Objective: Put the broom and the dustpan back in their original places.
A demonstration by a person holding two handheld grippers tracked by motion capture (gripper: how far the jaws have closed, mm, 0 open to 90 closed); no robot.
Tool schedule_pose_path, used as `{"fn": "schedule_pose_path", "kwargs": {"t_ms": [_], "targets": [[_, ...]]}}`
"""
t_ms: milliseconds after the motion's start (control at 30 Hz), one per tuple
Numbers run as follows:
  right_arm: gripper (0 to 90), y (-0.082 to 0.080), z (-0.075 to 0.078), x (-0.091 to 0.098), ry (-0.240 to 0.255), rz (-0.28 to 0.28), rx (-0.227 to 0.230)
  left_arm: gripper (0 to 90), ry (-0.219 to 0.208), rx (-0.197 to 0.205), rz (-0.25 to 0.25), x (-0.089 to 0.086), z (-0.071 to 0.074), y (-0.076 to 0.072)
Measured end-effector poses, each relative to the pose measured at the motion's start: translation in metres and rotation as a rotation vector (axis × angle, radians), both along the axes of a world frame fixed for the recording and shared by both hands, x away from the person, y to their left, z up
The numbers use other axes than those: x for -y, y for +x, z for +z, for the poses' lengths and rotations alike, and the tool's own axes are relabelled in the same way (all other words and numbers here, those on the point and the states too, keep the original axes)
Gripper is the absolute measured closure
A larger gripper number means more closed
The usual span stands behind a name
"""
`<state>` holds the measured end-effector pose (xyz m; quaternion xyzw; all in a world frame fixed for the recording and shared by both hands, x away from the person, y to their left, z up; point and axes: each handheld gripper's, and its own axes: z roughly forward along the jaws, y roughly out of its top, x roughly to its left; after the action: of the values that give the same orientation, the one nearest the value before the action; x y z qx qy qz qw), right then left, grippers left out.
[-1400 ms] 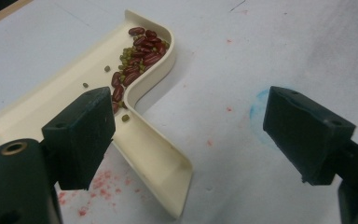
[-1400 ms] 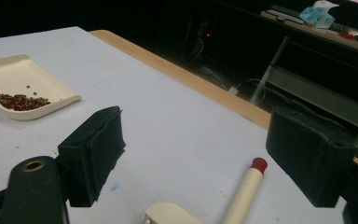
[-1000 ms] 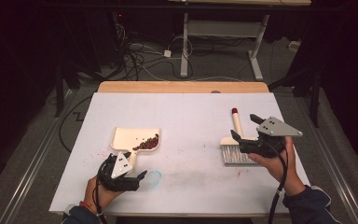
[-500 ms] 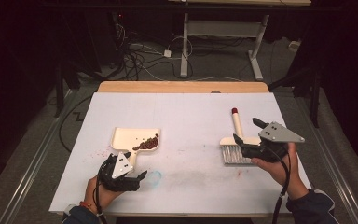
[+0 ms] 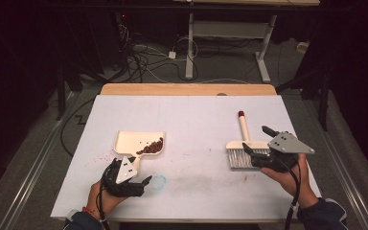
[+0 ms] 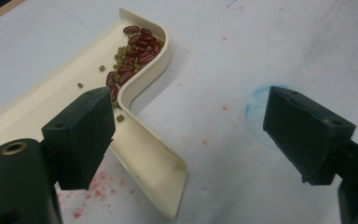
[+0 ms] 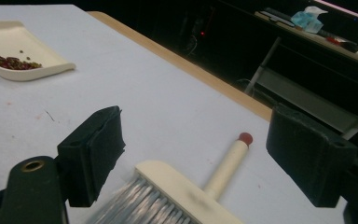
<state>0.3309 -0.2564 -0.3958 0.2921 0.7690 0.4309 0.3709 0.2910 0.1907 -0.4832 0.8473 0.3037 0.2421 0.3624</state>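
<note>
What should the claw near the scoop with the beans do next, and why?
Probably the left claw should ease forward and shut on the handle of the cream plastic dustpan. It is open, with the handle lying between and below its jaws, not gripped. The red and green beans are already piled in the pan, and the cream brush lies on the table by the open right claw.

The wide middle of the table (image 5: 191,124) lies bare, open to passage between both sides. At lower left the dustpan (image 5: 134,143) with its beans (image 5: 151,146) blocks the way; at right of centre the brush (image 5: 242,146) lies across the path.
</note>
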Motion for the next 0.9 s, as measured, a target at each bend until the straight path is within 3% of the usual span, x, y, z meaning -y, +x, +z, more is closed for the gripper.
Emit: {"fn": "schedule_pose_path", "kwargs": {"t_ms": [433,600,900], "targets": [[19.1,-0.007,-0.018,0.011,-0.002,0.002,-0.012,16.2,-0.002,-0.010,0.000,0.001,0.000,-0.001],[19.1,-0.010,-0.027,0.012,-0.031,0.002,-0.028,16.2,-0.001,-0.007,-0.001,0.001,0.000,-0.001],[19.2,-0.016,-0.042,0.021,-0.015,0.007,-0.060,16.2,-0.003,-0.006,-0.004,0.001,0.000,-0.001]]}}
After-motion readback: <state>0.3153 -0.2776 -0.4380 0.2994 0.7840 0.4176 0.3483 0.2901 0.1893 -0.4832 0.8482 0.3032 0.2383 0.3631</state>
